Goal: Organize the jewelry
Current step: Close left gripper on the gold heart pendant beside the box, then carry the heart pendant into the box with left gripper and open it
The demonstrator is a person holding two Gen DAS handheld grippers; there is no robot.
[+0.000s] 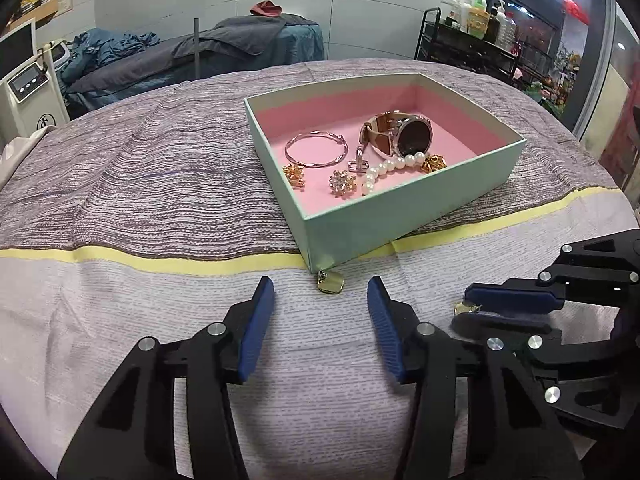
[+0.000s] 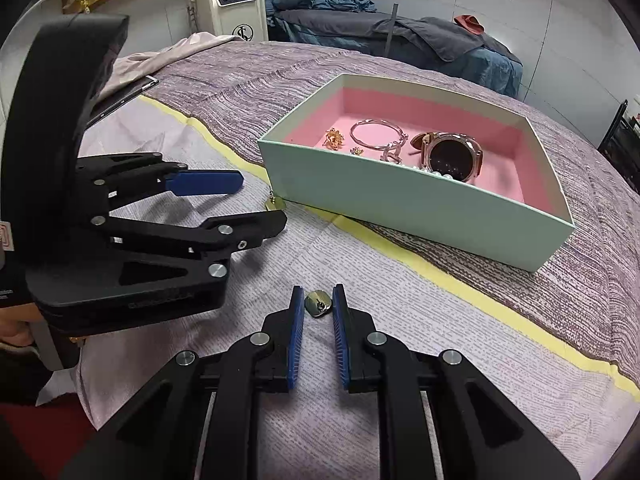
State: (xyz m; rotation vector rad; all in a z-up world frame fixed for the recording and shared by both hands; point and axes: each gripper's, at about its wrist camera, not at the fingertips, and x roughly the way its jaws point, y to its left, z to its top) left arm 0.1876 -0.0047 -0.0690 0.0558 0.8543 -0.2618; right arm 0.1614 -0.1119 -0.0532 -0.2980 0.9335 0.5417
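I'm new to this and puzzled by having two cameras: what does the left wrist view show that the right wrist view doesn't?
Only the left wrist view shows the black shelf with bottles, the whole pearl bracelet and a gold piece beside it.

Only the right wrist view shows the small gold earring lying between the right gripper fingers, which have not closed on it.

Both show the mint box, the watch, the silver bangle and the gold heart earring at the box's corner.

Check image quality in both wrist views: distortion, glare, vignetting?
Left wrist: heavy fisheye bowing of the bedspread, black corner vignette, ceiling-light glare top right, box sharp. Right wrist: same barrel curve, dark corners, glint on the small gold piece between the right gripper fingers.
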